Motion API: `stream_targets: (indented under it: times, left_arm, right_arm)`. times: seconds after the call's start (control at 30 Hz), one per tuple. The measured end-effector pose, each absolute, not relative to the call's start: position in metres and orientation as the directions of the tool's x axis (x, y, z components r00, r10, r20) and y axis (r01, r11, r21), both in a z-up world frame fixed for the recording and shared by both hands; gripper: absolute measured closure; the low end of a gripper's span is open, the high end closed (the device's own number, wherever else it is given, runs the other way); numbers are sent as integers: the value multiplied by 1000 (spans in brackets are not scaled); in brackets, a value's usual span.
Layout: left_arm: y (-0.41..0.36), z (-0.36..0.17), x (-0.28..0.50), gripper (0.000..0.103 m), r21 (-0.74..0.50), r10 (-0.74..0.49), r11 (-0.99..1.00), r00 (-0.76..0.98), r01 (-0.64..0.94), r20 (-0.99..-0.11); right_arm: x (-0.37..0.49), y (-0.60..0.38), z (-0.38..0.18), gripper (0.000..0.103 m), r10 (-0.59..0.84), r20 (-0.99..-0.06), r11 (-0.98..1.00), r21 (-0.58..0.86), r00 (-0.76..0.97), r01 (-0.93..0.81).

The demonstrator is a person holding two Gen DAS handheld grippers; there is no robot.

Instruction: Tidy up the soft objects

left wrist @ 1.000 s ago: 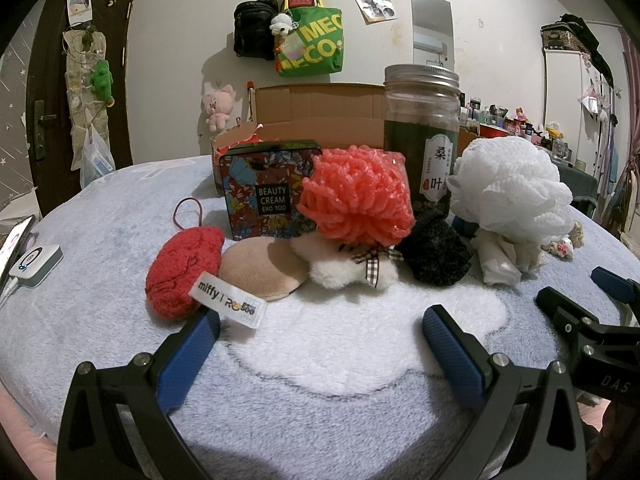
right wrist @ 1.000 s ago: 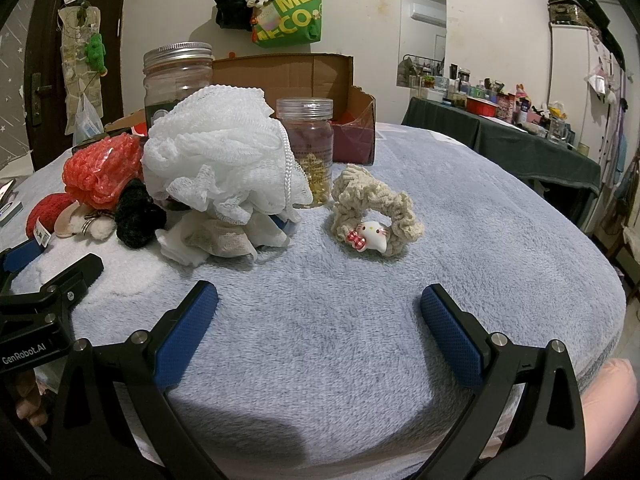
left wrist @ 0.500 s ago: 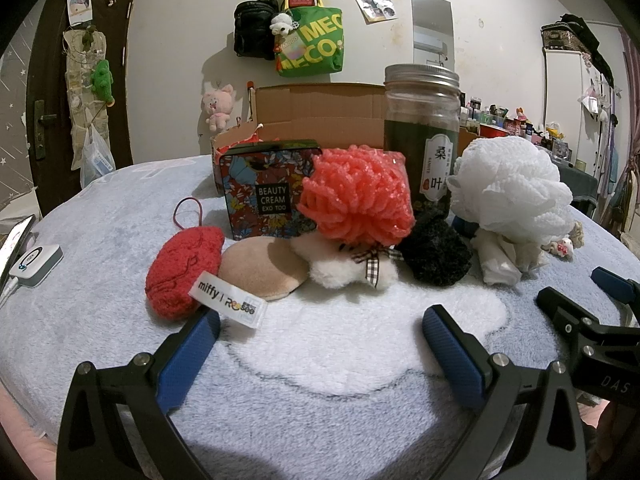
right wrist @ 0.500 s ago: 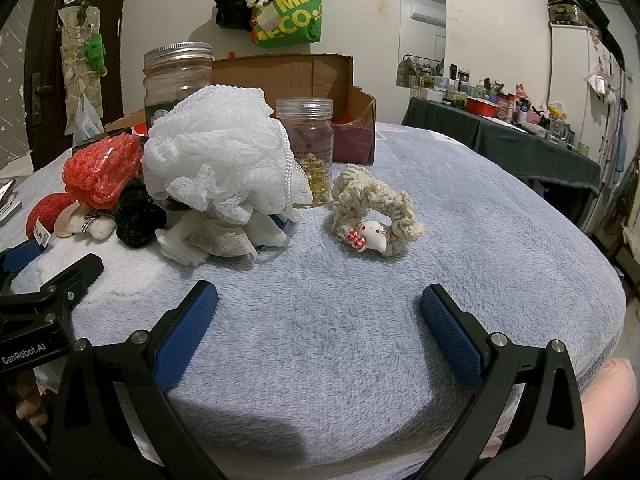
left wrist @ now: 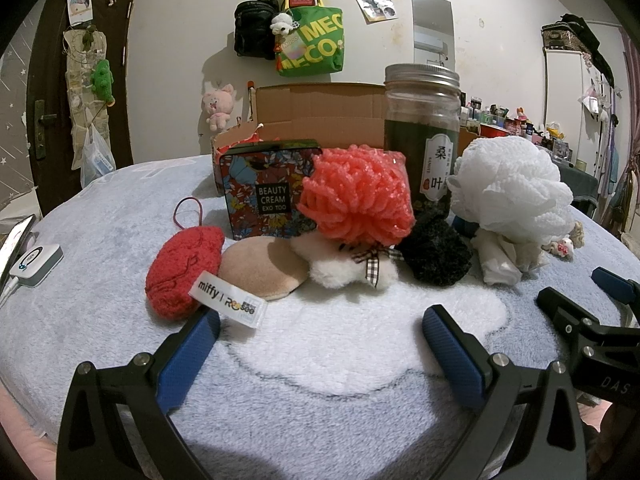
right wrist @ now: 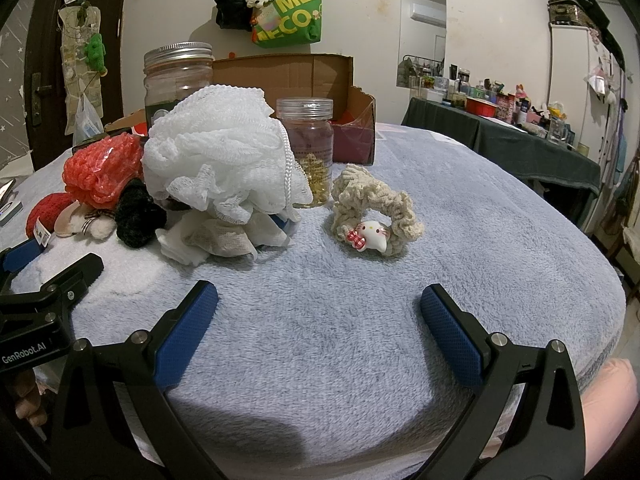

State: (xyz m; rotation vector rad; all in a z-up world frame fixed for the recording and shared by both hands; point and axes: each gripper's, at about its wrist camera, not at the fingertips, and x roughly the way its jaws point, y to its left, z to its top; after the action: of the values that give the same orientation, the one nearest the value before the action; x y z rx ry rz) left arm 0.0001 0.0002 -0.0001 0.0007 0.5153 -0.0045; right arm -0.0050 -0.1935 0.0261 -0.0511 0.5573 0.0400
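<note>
Ahead of both wide-open, empty tools, red knit pouch (left wrist: 182, 270) lies loop-end away.

A floral tin (left wrist: 272, 188) reads "BEAUTY CREAM EXO TOO"; the red pouch's tag (left wrist: 227, 303) says "miffy". A green tote bag (left wrist: 316, 42) shows "MECO", a jar label (left wrist: 436, 168) Chinese characters, and the left hand-held gripper (right wrist: 28, 354) "GenRobot.AI".
</note>
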Motion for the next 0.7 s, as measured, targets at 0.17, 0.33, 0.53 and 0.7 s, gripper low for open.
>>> stream_targets:
  times: [0.17, 0.33, 0.53, 0.7]
  left_arm:
    - [0, 0, 0, 0, -1, -4, 1000, 870, 4, -494]
    - [1, 1, 0, 0, -4, -9, 1000, 862, 8, -507]
    - [7, 20, 0, 0, -34, -46, 999, 855, 33, -516]
    - [7, 39, -2, 0, -30, -66, 998, 872, 59, -485]
  right_arm:
    - [-5, -194, 26, 0, 24, -529, 998, -38, 848, -52]
    - [-5, -194, 27, 0, 32, -536, 998, -34, 843, -60]
    - [3, -200, 38, 0, 71, -562, 996, -2, 824, -87]
    - [8, -207, 58, 0, 135, -544, 990, 47, 828, -130]
